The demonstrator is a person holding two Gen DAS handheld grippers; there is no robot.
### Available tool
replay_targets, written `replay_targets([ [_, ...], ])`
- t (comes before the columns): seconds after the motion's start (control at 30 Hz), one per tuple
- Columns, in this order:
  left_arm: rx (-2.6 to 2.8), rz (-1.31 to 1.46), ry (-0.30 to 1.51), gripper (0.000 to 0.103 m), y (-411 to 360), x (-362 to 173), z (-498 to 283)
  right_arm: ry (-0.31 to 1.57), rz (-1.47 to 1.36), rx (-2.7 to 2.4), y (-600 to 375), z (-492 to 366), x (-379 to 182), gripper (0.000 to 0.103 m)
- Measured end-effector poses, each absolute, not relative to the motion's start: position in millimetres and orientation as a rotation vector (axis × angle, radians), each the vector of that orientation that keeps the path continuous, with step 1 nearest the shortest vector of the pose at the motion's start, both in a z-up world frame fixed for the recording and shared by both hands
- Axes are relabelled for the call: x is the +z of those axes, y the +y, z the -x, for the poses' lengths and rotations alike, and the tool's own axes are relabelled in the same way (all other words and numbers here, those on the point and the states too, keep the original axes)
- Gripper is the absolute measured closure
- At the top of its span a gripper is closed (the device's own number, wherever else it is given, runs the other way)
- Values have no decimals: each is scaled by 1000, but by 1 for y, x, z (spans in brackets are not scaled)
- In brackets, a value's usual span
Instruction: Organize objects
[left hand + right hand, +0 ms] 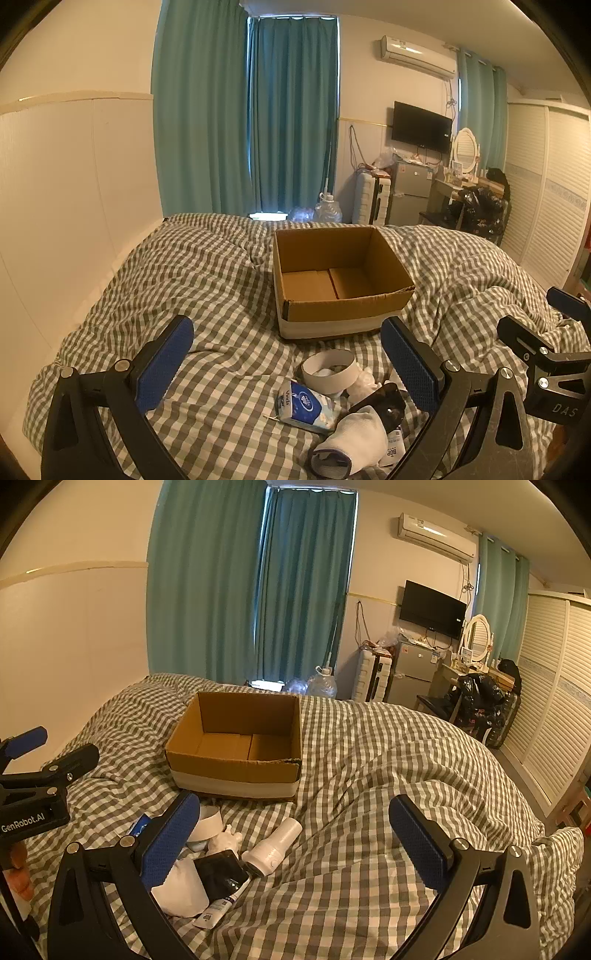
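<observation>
An open, empty cardboard box (340, 280) (236, 746) stands on the checked bedcover. In front of it lies a pile: a white tape roll (330, 371) (208, 825), a blue tissue pack (304, 406), a white sock (354, 443) (183, 890), a black pouch (384, 404) (221, 871), a small tube (218, 910) and a white cylindrical bottle (275, 845). My left gripper (288, 362) is open above the pile. My right gripper (295, 842) is open, with the pile at its left finger (170, 842).
The checked bedcover (207, 280) (388, 775) is rumpled, with a raised fold at the right. A white wall panel (55, 206) runs along the left. Beyond the bed stand teal curtains (251, 110), a water jug (322, 683), a small fridge (413, 675) and a dressing table (465, 177).
</observation>
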State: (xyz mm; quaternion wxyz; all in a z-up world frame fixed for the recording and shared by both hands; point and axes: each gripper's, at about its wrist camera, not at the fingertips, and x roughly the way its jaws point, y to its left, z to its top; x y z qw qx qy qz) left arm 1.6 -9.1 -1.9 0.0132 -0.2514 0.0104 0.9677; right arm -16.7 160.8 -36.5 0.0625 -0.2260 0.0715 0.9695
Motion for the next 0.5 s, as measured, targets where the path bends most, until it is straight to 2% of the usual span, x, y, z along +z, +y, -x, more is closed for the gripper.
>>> replay_targets([
  [0.5,3045,739,58,0,-12,1,-5,212,687,2943,156,18,-37,0],
])
